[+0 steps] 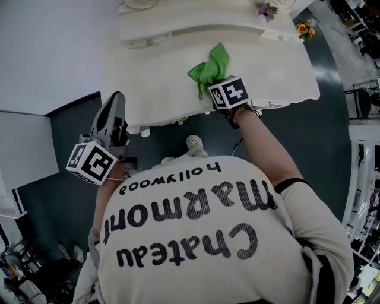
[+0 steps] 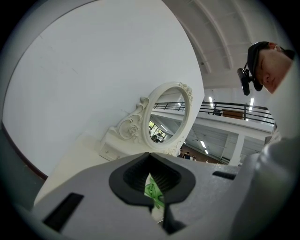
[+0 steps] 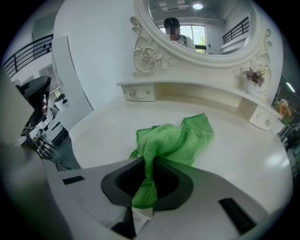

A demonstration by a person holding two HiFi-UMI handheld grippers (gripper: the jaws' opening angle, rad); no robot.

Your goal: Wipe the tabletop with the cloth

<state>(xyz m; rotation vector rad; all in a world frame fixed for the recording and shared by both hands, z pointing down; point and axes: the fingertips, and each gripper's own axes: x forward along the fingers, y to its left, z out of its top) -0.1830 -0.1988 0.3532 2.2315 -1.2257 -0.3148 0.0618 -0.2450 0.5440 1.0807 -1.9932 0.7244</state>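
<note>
The green cloth (image 1: 209, 66) lies bunched on the white tabletop (image 1: 157, 77) near its front edge. My right gripper (image 1: 216, 83) is shut on the cloth's near end. In the right gripper view a fold of the cloth (image 3: 176, 138) runs down between the jaws of the right gripper (image 3: 147, 161), and the rest spreads over the tabletop (image 3: 108, 133). My left gripper (image 1: 118, 100) is held left of the table, over the dark floor, tilted up. Its jaws in the left gripper view (image 2: 150, 157) are closed on nothing, and a bit of the cloth (image 2: 152, 192) shows through the gap.
An ornate oval mirror (image 3: 197, 23) with a raised shelf and small drawers (image 3: 138, 93) stands at the table's back. Small flower pieces (image 1: 266, 10) sit on the shelf at the right. A white wall panel (image 1: 47, 53) is at the left, and cluttered racks (image 1: 365, 35) at the right.
</note>
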